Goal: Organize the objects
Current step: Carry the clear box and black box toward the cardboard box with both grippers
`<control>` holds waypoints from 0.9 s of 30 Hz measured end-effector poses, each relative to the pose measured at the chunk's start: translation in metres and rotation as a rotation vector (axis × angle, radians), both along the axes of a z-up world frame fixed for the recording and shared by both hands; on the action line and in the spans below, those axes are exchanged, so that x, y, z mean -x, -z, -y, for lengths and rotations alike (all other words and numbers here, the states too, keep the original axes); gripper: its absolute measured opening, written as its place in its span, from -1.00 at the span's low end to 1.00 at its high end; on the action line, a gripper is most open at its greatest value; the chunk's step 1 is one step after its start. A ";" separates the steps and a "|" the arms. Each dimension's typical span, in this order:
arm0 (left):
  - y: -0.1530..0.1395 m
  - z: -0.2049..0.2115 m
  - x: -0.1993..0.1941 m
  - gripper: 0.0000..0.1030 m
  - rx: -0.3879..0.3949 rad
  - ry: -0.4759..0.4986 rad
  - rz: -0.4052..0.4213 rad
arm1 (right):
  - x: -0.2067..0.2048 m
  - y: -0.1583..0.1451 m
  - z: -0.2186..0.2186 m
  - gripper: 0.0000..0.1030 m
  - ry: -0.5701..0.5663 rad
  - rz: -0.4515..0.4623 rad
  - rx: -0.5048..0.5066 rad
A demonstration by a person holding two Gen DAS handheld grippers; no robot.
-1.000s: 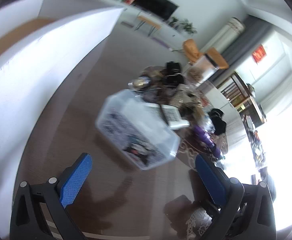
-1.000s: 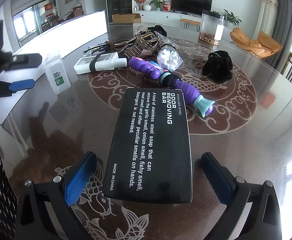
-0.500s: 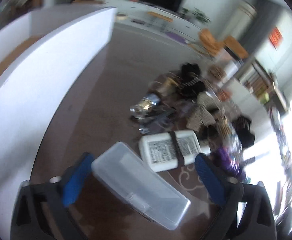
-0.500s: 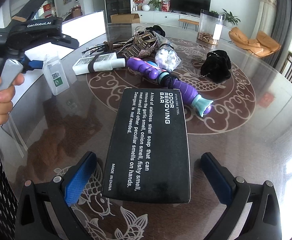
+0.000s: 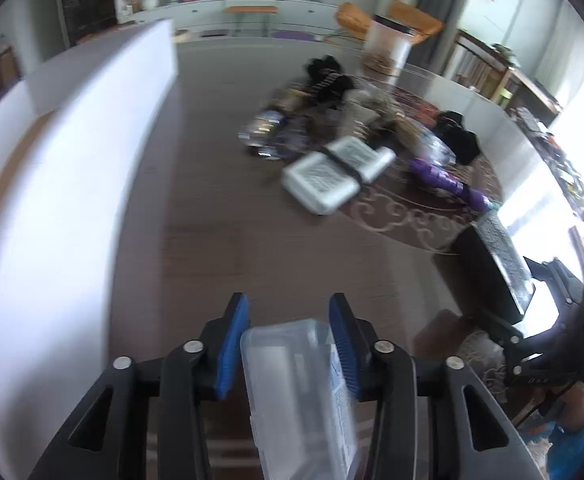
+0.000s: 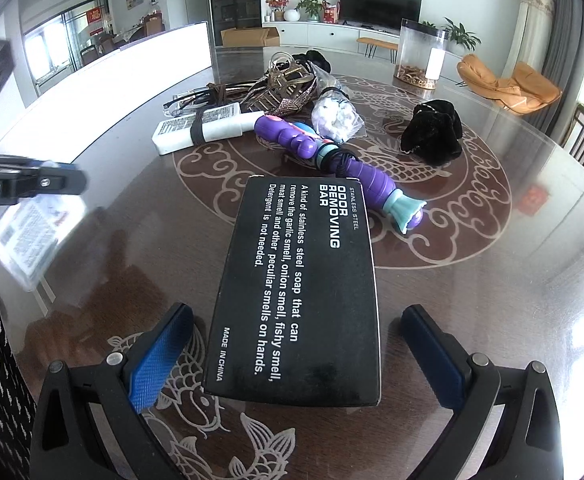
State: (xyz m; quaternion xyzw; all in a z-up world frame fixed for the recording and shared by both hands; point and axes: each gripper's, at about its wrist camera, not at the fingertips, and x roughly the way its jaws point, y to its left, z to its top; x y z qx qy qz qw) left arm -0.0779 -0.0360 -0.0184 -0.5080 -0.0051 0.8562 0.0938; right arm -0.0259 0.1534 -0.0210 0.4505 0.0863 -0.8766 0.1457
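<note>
With my left gripper closed around the clear plastic case, I have its two blue pads against the case's long side walls, near the end that points away from me. The right wrist view shows the same case hanging above the table's left edge, off the surface, though motion blur keeps me from reading how level it sits. I judge it light, stiff and slick: thin walls that would flex or pop open under a hard squeeze, so a moderate hold across the narrow width, close to the middle, seems safest to me.

My right gripper stands wide open, holding nothing, with its fingers either side of the black box lying flat on the table, and clear gaps to both. That box looks rigid and cardboard-like, probably with some weight in it if the steel bar is inside; its matte long edges are where I would take hold.

Farther out lie the purple toy, the white strapped package, a bag of white pieces, a black pouch and a tangle of straps.
</note>
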 end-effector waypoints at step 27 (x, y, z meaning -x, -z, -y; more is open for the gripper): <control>0.035 0.013 -0.024 1.00 0.121 -0.182 0.204 | 0.033 -0.016 0.004 1.00 -0.050 0.196 -0.020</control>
